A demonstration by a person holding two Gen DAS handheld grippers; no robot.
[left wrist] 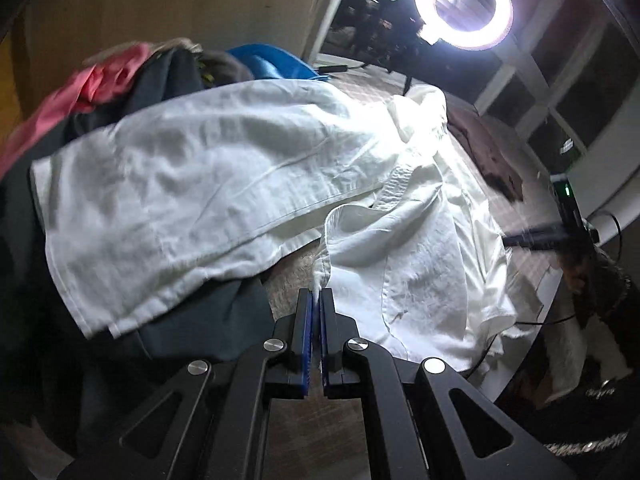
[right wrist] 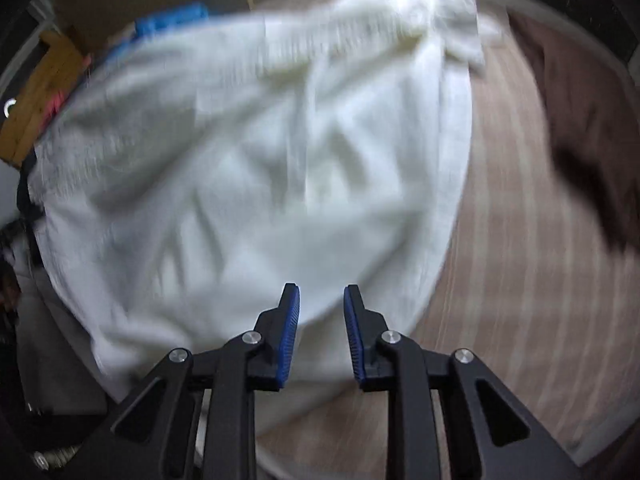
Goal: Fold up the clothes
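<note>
So I count one white garment (left wrist: 224,184), one pink piece (left wrist: 100,80), one dark piece (left wrist: 168,80), one blue tub (left wrist: 272,64), one ring light (left wrist: 464,4).

White garment (left wrist: 208,184) — plain, unpatterned — fills the field ahead of both sets of jaws. Gripper (left wrist: 316,296) bodies black with blue finger pads (right wrist: 289,340). Beyond the jaws to the left: pink cloth (left wrist: 100,80), dark grey clothing (left wrist: 160,80), blue tub (left wrist: 272,64). Bed cover (right wrist: 520,280) — pale brown, light-striped.
</note>
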